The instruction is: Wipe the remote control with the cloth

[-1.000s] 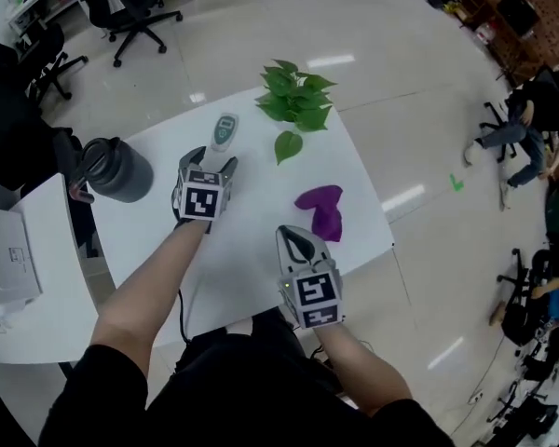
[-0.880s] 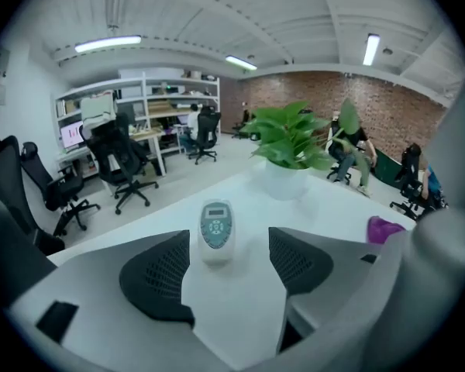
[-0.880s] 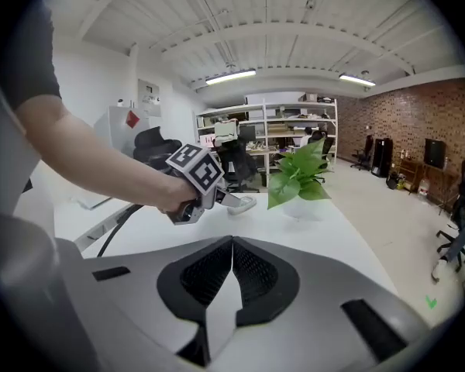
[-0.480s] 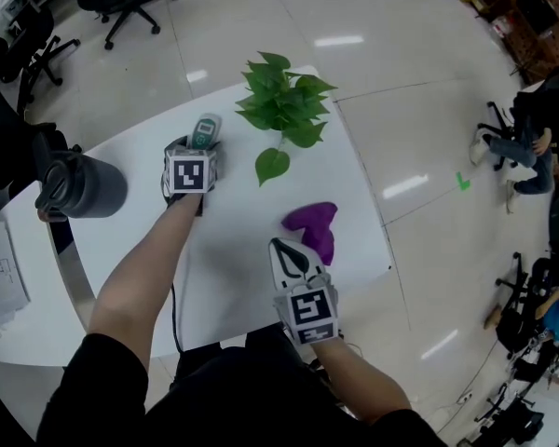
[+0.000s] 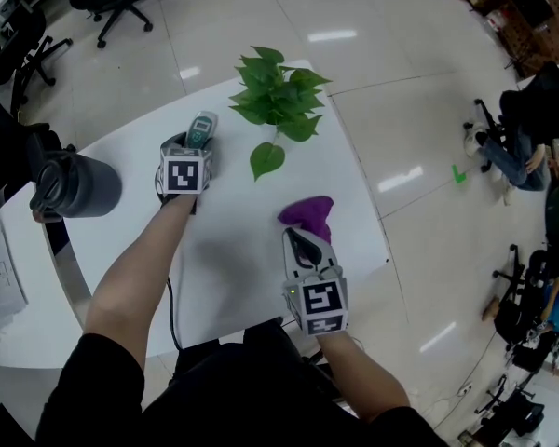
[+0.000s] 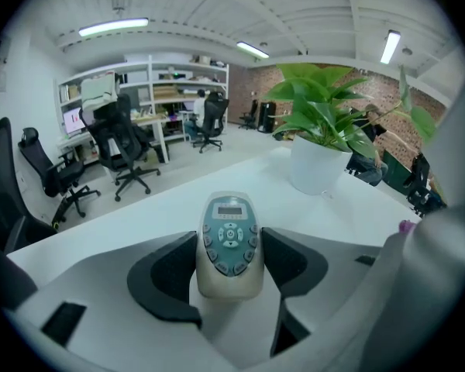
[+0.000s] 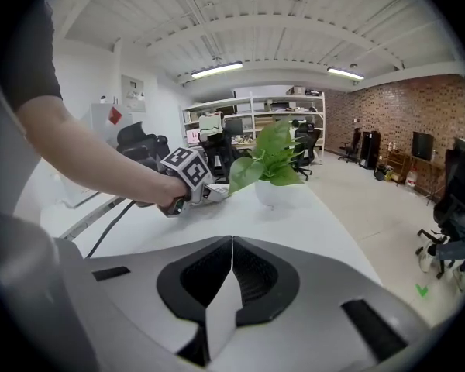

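Observation:
The grey remote control (image 5: 201, 128) with teal buttons lies on the white table (image 5: 233, 259) at the far left. My left gripper (image 5: 193, 149) reaches around its near end. In the left gripper view the remote control (image 6: 229, 242) sits between the jaws of the left gripper (image 6: 229, 260). They are closing, and both dark pads touch its sides. The purple cloth (image 5: 307, 214) lies crumpled near the table's right edge. My right gripper (image 5: 300, 238) is shut and empty, its tips just short of the cloth. The cloth does not show in the right gripper view, where the right gripper (image 7: 231, 246) has its jaws together.
A potted green plant (image 5: 275, 87) stands at the table's far edge, right of the remote; its white pot (image 6: 319, 161) is close by. A dark jug (image 5: 74, 182) sits at the left end. A second white desk (image 5: 0, 287) adjoins on the left. Office chairs stand beyond.
My left gripper has moved forward so that the remote's near end lies between its jaws. My right gripper has moved forward up to the purple cloth.

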The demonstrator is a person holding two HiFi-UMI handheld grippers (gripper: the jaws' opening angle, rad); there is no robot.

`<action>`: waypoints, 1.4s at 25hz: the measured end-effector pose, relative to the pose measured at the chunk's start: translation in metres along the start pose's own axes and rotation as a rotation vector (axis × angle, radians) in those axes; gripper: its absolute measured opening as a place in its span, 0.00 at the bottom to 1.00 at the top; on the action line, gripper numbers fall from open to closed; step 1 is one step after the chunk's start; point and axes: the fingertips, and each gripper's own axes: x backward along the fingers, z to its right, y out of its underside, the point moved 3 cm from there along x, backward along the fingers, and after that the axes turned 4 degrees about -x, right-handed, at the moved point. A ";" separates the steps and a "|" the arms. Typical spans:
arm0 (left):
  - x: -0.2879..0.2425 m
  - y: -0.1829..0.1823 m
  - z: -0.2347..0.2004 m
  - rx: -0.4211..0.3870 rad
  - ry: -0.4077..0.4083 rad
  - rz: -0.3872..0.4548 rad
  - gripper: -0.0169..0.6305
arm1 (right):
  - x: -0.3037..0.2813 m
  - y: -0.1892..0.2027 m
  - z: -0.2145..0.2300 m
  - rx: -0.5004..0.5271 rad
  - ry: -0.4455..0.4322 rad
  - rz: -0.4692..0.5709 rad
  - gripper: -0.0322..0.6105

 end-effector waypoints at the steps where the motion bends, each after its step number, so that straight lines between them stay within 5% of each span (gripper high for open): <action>1: 0.004 -0.002 0.001 -0.008 0.007 0.013 0.42 | 0.001 0.000 0.004 0.001 0.020 0.001 0.09; 5: 0.025 -0.002 0.011 -0.048 0.061 0.074 0.41 | 0.004 0.006 0.027 0.010 0.099 -0.018 0.15; 8: 0.057 0.002 0.024 -0.059 0.093 0.106 0.41 | 0.002 0.019 0.046 0.004 0.136 -0.073 0.40; 11: 0.091 0.008 0.040 -0.076 0.122 0.140 0.41 | -0.009 0.036 0.059 0.010 0.144 -0.153 0.51; 24: 0.179 0.040 0.105 -0.339 0.181 0.233 0.41 | -0.048 0.082 0.089 -0.031 0.156 -0.359 0.50; 28: 0.190 0.048 0.111 -0.351 0.182 0.242 0.41 | -0.045 0.081 0.090 -0.020 0.171 -0.352 0.30; 32: 0.211 0.053 0.114 -0.396 0.186 0.265 0.41 | -0.027 0.071 0.082 -0.020 0.186 -0.298 0.26; 35: 0.235 0.060 0.116 -0.449 0.197 0.295 0.41 | 0.008 0.044 0.058 -0.008 0.160 -0.164 0.25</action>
